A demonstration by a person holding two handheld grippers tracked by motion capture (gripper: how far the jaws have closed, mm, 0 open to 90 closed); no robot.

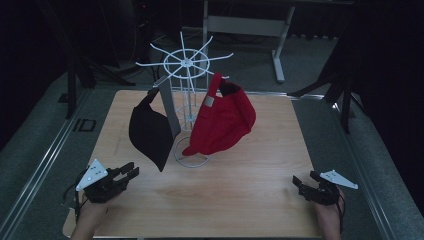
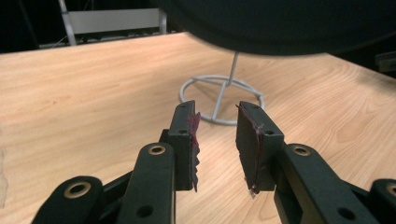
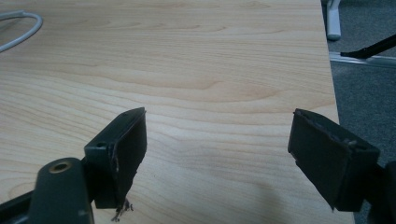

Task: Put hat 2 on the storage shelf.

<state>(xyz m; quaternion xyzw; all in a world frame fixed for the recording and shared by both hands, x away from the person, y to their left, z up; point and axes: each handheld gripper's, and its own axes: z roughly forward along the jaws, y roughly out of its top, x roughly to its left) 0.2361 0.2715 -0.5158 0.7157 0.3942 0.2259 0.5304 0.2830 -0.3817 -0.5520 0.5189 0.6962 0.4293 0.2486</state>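
Both grippers rest low at the near table (image 1: 240, 200) edge: left gripper (image 1: 131, 172) jaws narrowly parted on nothing, right gripper (image 1: 305, 180) spread wide, empty. Black cap (image 1: 150, 132) and red cap (image 1: 225, 122) hang on the white wire rack (image 1: 186, 90). Risk: a sideways tug on either cap may tip this light rack.

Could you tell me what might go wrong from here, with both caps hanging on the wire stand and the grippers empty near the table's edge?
1. The black cap hangs low beside the left gripper; a reach could knock it off its arm.
2. The wire stand rests on a small ring base and carries the red cap too, so a sideways pull may tip it.
3. The left gripper's gap is narrow, so it may push the cap rather than grip it.
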